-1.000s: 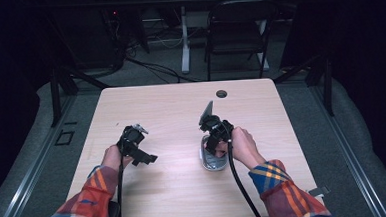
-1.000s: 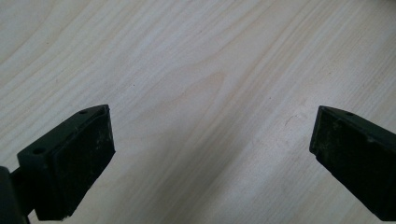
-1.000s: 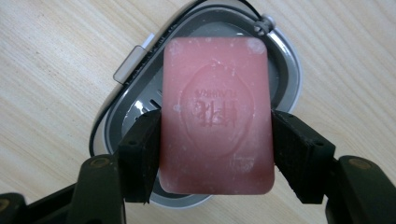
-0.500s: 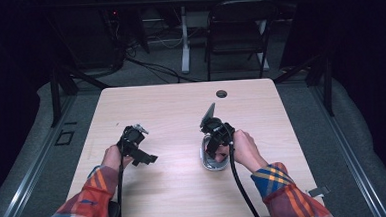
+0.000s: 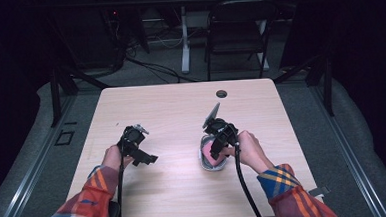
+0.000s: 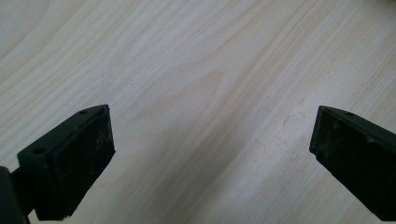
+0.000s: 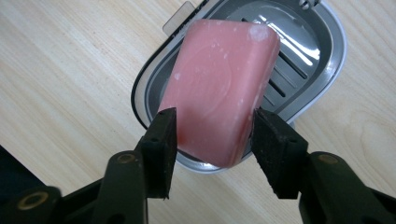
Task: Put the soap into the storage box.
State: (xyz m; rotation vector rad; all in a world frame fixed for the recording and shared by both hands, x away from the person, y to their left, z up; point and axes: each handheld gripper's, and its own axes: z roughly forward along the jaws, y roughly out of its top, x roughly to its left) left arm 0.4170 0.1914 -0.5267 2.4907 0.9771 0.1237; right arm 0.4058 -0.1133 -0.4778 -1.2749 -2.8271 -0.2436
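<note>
Pink soap — clamped between right gripper pads

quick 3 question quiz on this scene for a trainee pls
1. True or false: the right gripper is shut on the pink soap bar.
2. What sits under the soap? A) a grey soap dish B) a plate C) a towel
3. How do the left gripper jaws stand, and what lies between them?

Key
1. True: both pads press the bar's sides, the jaws having just closed.
2. A
3. Wide open, with bare wooden table between them.
</note>
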